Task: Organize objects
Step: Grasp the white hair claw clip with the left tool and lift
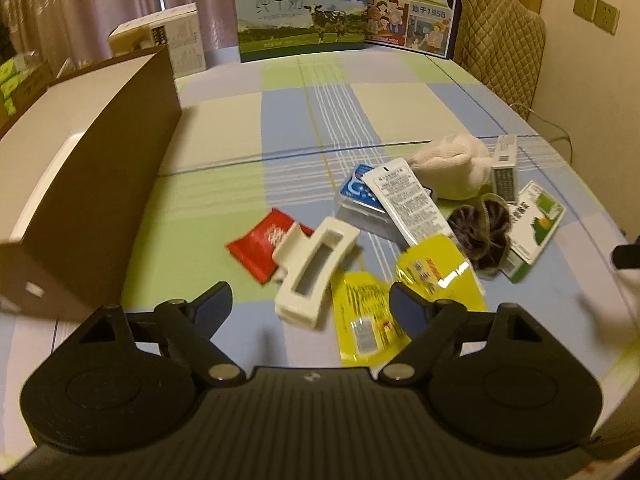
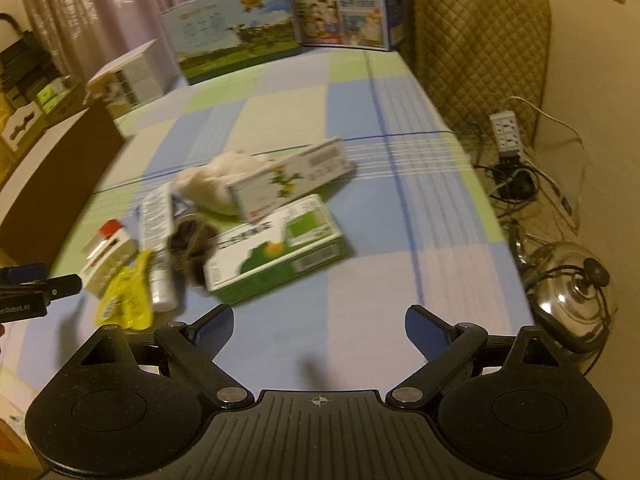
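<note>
Left gripper (image 1: 310,304) wide open, holding nothing, low over the desk (image 1: 240,208) with its checked cloth. Just ahead of the fingertips, slightly right of centre, a cream hair claw clip (image 1: 316,272) lies flat, its near end between the two tips. Touching it on the right, yellow sachets (image 1: 400,304), one partly under the right fingertip. A red packet (image 1: 258,246) sits under the clip's far left corner.

Farther out, in a loose pile: a white tube (image 1: 408,204) lying across a blue-and-white pack (image 1: 360,196), a dark scrunchie (image 1: 482,232) beside it, a green-and-white carton (image 1: 532,228) to the right. Beyond those, a white cloth bundle (image 1: 452,172) and a small grey box (image 1: 504,168).

Left of the gripper, a brown cardboard box (image 1: 104,184) with its flap standing up.

Right gripper (image 2: 320,326) also wide open and empty, over bare cloth; the green-and-white carton lies just ahead and left of it, a long box with a flower print (image 2: 292,178) behind. Frames blurred.

At the far edge of the desk, milk cartons (image 1: 304,16) stand upright.
</note>
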`<state>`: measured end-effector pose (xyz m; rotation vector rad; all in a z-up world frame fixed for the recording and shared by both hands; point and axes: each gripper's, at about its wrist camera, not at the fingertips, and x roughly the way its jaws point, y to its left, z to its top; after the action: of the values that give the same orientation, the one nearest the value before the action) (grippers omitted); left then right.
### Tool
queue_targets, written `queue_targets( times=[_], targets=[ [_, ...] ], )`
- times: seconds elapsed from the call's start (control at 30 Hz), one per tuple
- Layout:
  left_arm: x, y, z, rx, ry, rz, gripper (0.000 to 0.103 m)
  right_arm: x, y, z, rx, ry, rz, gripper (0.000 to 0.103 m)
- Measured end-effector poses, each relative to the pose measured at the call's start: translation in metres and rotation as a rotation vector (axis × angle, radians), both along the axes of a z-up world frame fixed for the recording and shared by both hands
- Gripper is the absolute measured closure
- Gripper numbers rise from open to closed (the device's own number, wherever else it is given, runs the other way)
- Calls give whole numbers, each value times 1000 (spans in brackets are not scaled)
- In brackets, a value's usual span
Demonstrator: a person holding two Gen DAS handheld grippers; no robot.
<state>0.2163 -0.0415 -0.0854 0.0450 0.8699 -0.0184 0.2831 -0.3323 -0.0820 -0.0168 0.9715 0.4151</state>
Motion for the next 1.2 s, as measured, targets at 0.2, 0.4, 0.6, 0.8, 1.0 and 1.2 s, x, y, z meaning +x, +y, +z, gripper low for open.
queue_targets(
  times=[0.2,0.4,0.6,0.8,1.0,1.2],
  targets=[
    [31,-4,-17,56,9,-42,31,16,-15,-4,-9,14,-40,12],
    [51,-5,-30,107,23,-72,35,26,-22,-9,-16,31,-52,12],
    [56,-8,-36,105,37,-104,58,35,-22,-13,-16,44,-48,12],
    [51,-8,-33,92,32,-93,66,45,-16,-14,-4,41,-21,12],
    [35,-6,-17,34,6,-33,66,52,2,-16,19,35,38,12],
    [15,7,0,-41,-15,65,66,69,22,-17,26,-40,115,55]
  ],
)
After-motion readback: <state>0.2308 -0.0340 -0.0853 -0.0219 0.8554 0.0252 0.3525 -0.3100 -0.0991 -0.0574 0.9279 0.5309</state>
